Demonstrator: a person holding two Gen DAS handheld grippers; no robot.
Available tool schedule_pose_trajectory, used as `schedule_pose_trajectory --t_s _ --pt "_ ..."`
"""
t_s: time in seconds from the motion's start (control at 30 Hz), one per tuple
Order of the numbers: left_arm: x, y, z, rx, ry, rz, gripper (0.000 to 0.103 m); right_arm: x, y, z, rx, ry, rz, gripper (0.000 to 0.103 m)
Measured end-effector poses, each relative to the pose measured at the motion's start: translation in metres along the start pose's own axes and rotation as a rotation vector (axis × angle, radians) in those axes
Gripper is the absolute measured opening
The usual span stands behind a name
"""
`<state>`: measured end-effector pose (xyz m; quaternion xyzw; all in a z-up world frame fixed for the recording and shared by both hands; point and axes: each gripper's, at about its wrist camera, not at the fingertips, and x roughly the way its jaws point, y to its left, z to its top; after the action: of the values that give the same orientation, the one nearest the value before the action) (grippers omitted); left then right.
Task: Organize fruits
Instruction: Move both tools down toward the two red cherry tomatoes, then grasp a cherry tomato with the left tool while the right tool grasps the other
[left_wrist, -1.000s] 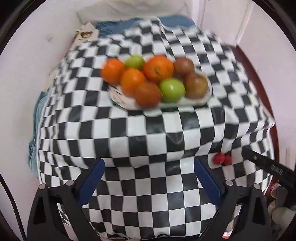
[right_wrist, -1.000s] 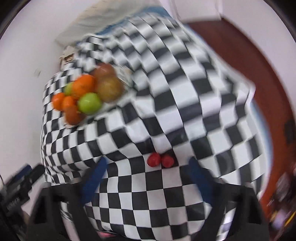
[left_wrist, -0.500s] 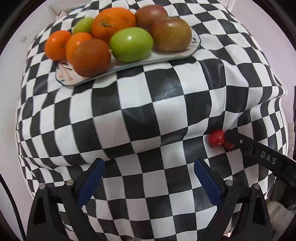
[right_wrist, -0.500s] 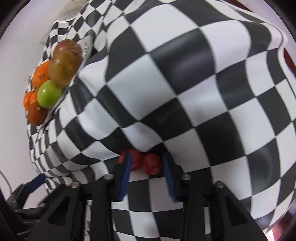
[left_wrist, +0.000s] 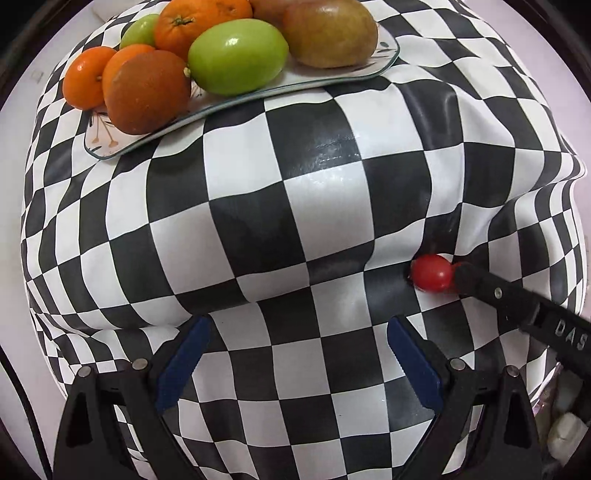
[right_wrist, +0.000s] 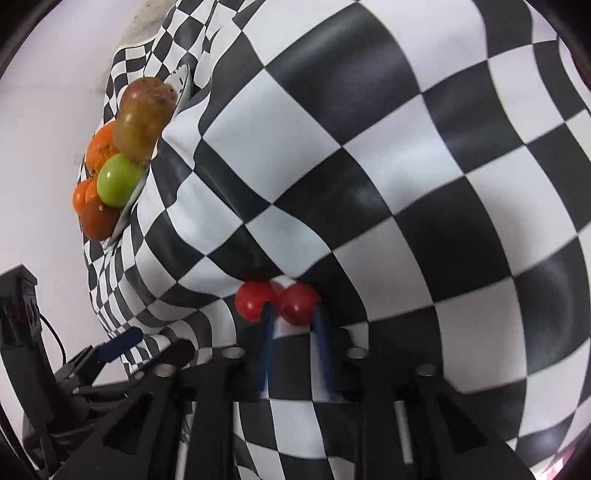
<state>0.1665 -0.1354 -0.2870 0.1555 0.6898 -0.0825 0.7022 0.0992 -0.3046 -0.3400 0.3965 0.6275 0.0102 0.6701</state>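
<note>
Two red cherry tomatoes (right_wrist: 258, 299) lie side by side in a fold of the black-and-white checkered cloth (left_wrist: 258, 206). My right gripper (right_wrist: 293, 315) has its blue pads on either side of the right-hand tomato (right_wrist: 301, 301), touching it; one pad sits between the two tomatoes, and the jaws are opening slightly. In the left wrist view its black finger (left_wrist: 495, 293) hides that tomato beside the other one (left_wrist: 432, 272). My left gripper (left_wrist: 297, 332) hangs open over bare cloth. A plate (left_wrist: 236, 101) at the back holds oranges, green fruits and brownish fruits.
The cloth is rumpled and drops away at the table's edges. White wall lies to the left and behind. My left gripper's blue pad (right_wrist: 122, 341) shows at the lower left of the right wrist view, well clear of the tomatoes.
Both grippers have come down close to the cloth. The right jaws went from wide apart to narrow around the right-hand cherry tomato. The left jaws stayed open.
</note>
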Motion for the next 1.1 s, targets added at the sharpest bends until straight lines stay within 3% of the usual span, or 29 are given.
schedule_pose_trajectory --t_s 0.07,0.17,0.23,0.27,0.33,0.47,0.63,0.77,0.9,0.97,1.07,1.1 --pt "0.003 0.001 0.002 0.001 -0.002 0.003 0.099 0.005 0.0 0.003 0.01 0.0 0.035 0.045" --pt "0.005 -0.002 0.003 0.0 0.001 0.006 0.099 0.008 0.005 0.004 -0.007 -0.008 0.03 0.044" --pt "0.002 0.004 0.009 0.001 0.0 0.004 0.099 0.01 0.013 0.003 -0.034 -0.01 0.006 0.039" --pt "0.0 0.004 0.009 0.003 0.001 0.002 0.099 0.007 0.014 0.002 -0.045 -0.019 -0.011 0.028" --pt "-0.003 0.005 0.014 0.007 -0.007 -0.025 0.099 0.001 0.02 -0.001 -0.065 -0.044 -0.022 0.021" --pt "-0.002 -0.014 0.024 0.041 -0.028 -0.088 0.099 -0.02 0.016 -0.006 -0.085 -0.075 -0.034 0.021" --pt "0.016 -0.03 0.04 0.011 0.009 -0.184 0.096 -0.03 -0.001 -0.007 -0.046 -0.073 -0.038 0.021" --pt "0.03 -0.04 0.046 -0.017 0.045 -0.229 0.075 -0.042 -0.02 -0.008 -0.011 -0.088 -0.052 0.021" --pt "0.033 -0.043 0.047 -0.026 0.031 -0.215 0.071 -0.045 -0.024 -0.01 -0.005 -0.091 -0.059 0.021" --pt "0.032 -0.045 0.045 -0.02 0.036 -0.272 0.045 -0.044 -0.023 -0.011 -0.006 -0.09 -0.06 0.021" --pt "0.025 -0.057 0.04 0.032 0.019 -0.259 0.027 -0.04 -0.017 -0.013 -0.006 -0.082 -0.059 0.021" --pt "0.023 -0.06 0.039 0.04 0.019 -0.256 0.027 -0.038 -0.014 -0.013 -0.011 -0.08 -0.055 0.021"
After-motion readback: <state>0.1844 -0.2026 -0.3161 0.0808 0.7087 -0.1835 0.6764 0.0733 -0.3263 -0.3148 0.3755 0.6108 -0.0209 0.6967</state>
